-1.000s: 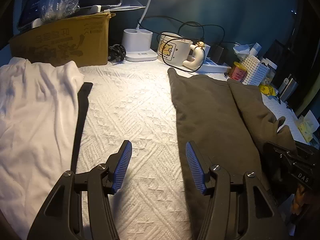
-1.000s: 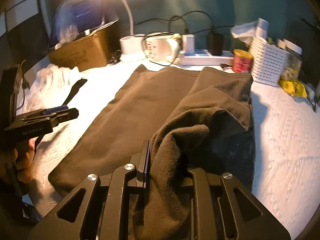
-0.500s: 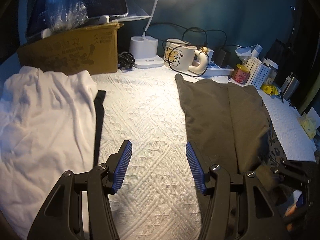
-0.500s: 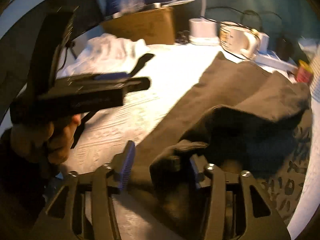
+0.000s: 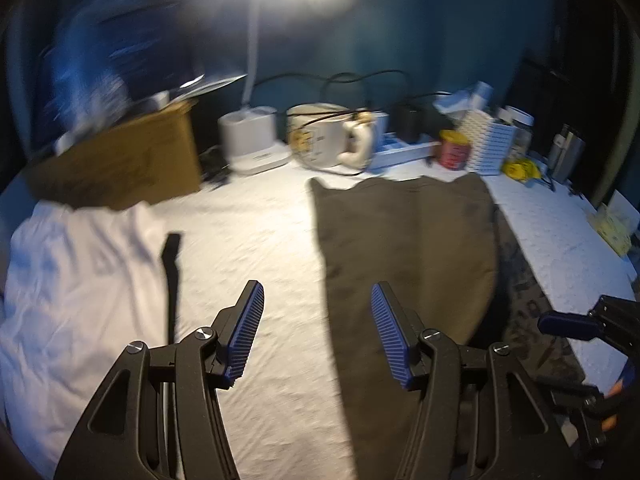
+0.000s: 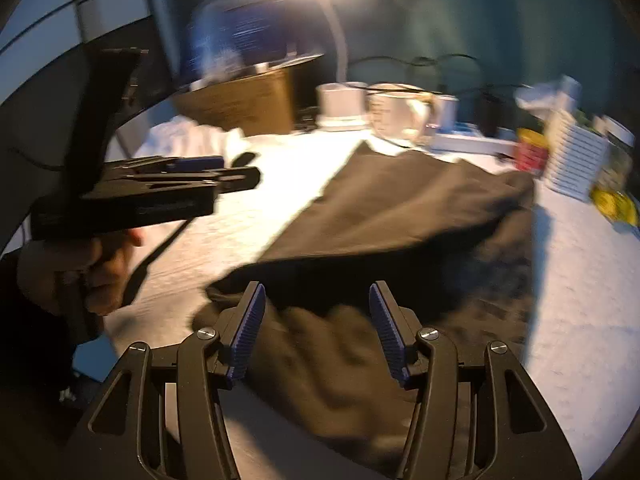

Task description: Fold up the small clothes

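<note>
While tilted down over the brown garment (image 6: 400,208), right gripper (image 6: 316,320) jaws just opened, nothing pinched, left gripper (image 5: 316,328) at nine o'clock, gaping, empty, fist (image 6: 80,264) around handle.

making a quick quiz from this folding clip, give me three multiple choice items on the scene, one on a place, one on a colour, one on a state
1. Where does the white garment lie relative to the dark brown garment in the left wrist view?
A. to its left
B. on top of it
C. to its right

2. What colour are the ribbed pads on the gripper fingers?
A. red
B. blue
C. green

3. How does the right gripper stand?
A. shut on the dark brown garment
B. shut on the mug
C. open, nothing pinched

Answers:
1. A, the white garment sits at the left edge, with bare white bed cover between it and the brown one.
2. B, the pads show blue in both wrist views.
3. C, its pads stand apart, with the cloth lying loose beneath them.
</note>
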`<state>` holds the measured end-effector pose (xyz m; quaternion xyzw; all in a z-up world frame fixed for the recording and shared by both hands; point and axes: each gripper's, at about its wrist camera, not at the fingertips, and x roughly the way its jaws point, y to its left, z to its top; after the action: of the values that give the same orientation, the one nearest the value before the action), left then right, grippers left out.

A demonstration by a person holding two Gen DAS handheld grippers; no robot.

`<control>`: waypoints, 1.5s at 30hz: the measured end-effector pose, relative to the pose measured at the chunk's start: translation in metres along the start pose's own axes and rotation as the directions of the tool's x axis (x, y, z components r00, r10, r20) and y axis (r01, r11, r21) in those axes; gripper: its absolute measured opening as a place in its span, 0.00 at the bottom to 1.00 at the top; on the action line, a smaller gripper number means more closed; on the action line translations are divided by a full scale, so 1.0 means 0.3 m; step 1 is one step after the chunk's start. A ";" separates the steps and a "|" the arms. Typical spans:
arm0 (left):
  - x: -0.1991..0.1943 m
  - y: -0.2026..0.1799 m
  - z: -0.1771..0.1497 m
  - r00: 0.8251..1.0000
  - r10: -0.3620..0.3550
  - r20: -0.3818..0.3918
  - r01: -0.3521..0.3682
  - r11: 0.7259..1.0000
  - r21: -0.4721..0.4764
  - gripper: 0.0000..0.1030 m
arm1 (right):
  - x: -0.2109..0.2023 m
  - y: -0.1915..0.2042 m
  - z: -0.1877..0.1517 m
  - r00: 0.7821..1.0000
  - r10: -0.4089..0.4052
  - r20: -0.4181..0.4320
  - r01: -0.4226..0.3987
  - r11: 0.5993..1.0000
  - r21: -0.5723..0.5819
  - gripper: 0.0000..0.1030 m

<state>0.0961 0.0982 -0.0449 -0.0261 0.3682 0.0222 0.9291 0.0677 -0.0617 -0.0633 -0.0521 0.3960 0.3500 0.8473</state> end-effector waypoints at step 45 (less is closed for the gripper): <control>0.398 -0.124 0.150 0.996 0.018 -0.082 -0.006 0.990 0.141 0.03 | 0.043 -0.643 0.014 0.978 -0.209 0.014 0.198 0.945 0.259 0.56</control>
<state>0.2160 0.0667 -0.0926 0.0406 0.4075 0.0008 0.9123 0.1985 -0.1975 -0.1060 0.0246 0.4128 0.2074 0.8866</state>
